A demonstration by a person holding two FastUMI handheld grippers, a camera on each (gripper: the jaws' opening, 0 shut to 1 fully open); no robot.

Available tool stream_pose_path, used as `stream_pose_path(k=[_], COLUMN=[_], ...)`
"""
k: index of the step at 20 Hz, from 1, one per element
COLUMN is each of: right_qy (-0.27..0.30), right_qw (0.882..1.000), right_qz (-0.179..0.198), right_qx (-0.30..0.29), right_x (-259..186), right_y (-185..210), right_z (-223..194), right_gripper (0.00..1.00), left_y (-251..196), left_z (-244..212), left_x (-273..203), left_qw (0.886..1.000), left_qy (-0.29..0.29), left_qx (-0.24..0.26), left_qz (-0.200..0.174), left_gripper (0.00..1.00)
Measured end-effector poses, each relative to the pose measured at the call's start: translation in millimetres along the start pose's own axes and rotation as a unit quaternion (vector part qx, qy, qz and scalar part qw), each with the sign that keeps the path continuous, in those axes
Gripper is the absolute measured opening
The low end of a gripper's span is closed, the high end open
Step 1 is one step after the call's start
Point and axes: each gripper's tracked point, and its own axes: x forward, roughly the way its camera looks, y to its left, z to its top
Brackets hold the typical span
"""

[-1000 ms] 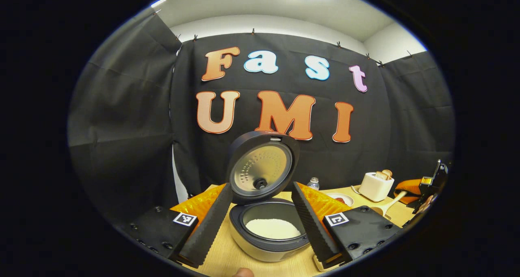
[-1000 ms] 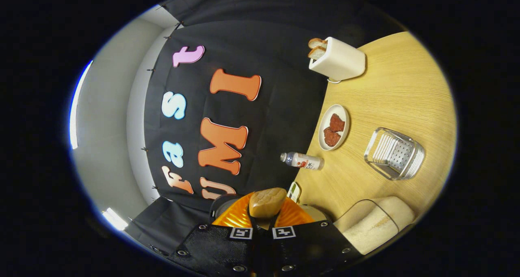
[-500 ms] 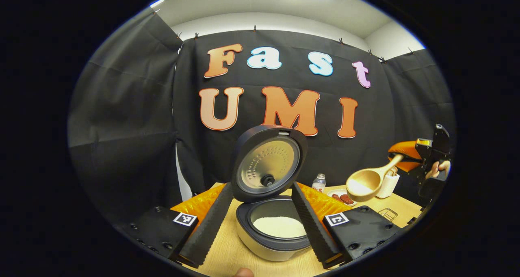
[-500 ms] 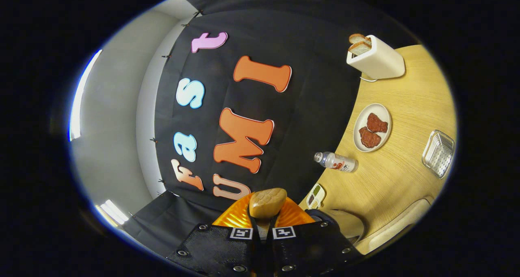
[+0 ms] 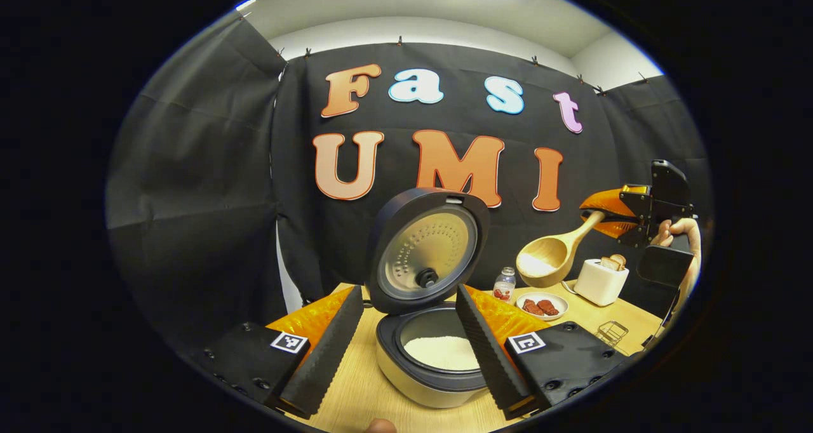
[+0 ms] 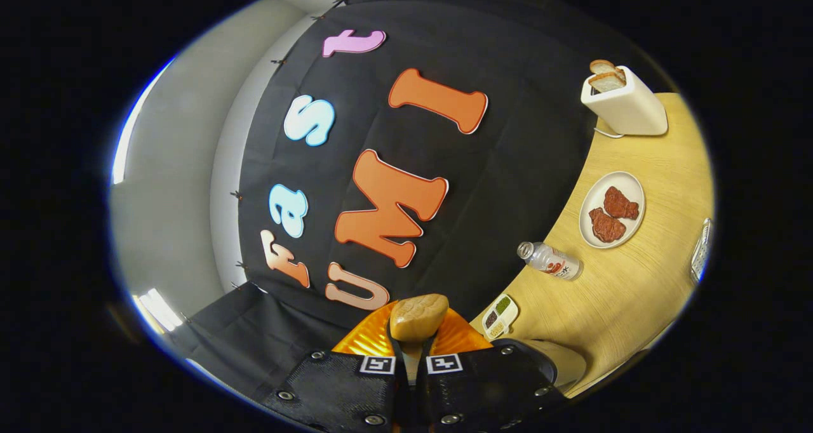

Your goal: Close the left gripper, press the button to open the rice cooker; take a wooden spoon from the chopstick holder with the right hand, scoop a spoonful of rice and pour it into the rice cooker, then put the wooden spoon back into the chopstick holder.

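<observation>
While the rice cooker (image 5: 438, 357) stands with its lid (image 5: 429, 252) raised, the wooden spoon (image 5: 552, 255) is held in the air to its right and higher, with a small white heap of rice seen in the bowl. In the left gripper view the right gripper (image 5: 625, 214) is clenched on the far end of the handle, a hand (image 5: 683, 236) behind it; in the right gripper view the same gripper (image 6: 411, 350) is seen with both fingers pressed on the spoon (image 6: 418, 317), which is viewed end-on.

The spoon's long axis is judged to run from the grip down and leftward to the bowl, so the bowl is the end nearer the cooker. The open pot, already holding white rice, lies left of, lower than and nearer than the bowl. The pour is judged to turn on this 1 relation: the bowl must be carried left and down until it is over the pot's mouth, short of the upright lid, before it is tipped.

The left gripper (image 5: 409, 350) is held released, its 2 fingers spread to either side of the cooker and touching nothing; it is the nearer of the 2 to the pot, yet the spoon is in the right. A toaster (image 5: 600, 280), a plate (image 5: 543, 306) and a bottle (image 5: 505, 285) stand on the table (image 5: 356, 395) beyond.
</observation>
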Motion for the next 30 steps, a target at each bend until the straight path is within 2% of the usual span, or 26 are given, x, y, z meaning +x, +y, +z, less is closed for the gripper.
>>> stream_pose_path(k=[5,16,23,30], right_qy=[0.000,0.018,0.000,0.011], right_qw=[0.999,0.996,0.989,0.982], right_qz=[0.007,0.016,0.028,0.050], right_qx=[-0.040,-0.087,-0.148,-0.184], right_x=[13,25,25,23], right_y=[10,13,22,31], right_z=[-6,-28,-30,-44], right_gripper=[0.04,0.04,0.03,0.04], left_y=[3,2,5,6], left_z=[-6,-15,-17,-17], left_x=[5,11,10,10], left_qw=[1.000,1.000,1.000,1.000], left_qy=[0.006,0.012,0.013,0.011], left_qx=[-0.002,-0.003,-0.005,-0.009], left_qz=[0.001,-0.003,0.001,0.001], left_gripper=[0.99,0.99,0.98,0.99])
